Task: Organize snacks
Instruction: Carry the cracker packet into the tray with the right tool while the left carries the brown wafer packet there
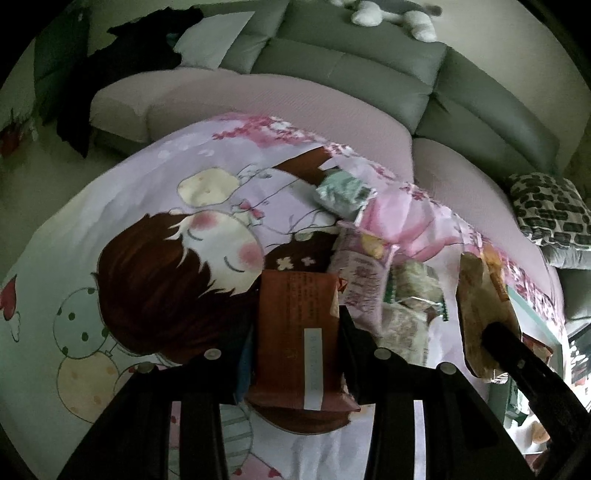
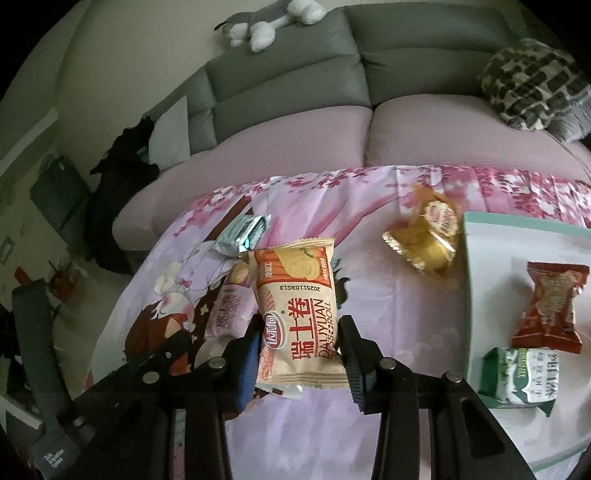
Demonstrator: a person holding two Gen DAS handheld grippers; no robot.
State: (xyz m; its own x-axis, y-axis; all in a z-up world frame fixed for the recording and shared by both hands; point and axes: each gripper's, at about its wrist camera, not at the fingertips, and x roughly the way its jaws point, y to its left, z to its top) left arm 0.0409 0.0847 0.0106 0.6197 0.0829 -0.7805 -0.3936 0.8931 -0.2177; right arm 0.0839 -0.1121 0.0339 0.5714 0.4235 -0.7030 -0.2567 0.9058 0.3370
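Observation:
My left gripper (image 1: 297, 332) is shut on a brown snack packet (image 1: 297, 332) and holds it above the cartoon-print cloth (image 1: 147, 229). My right gripper (image 2: 299, 343) is shut on an orange and cream Swiss roll packet (image 2: 297, 314); it also shows at the right of the left wrist view (image 1: 480, 302). A white tray (image 2: 491, 243) at the right holds a red candy packet (image 2: 552, 306) and a green and white packet (image 2: 524, 376). A gold wrapped snack (image 2: 428, 236) lies beside the tray. A mint packet (image 2: 243, 234), a pink packet (image 1: 364, 266) and a green packet (image 1: 413, 291) lie on the cloth.
A grey sofa (image 2: 295, 81) with pink seat cushions stands behind the cloth. A patterned cushion (image 2: 535, 85) sits at the right, a plush toy (image 2: 266, 22) on the backrest, and dark clothing (image 2: 118, 184) at the left end.

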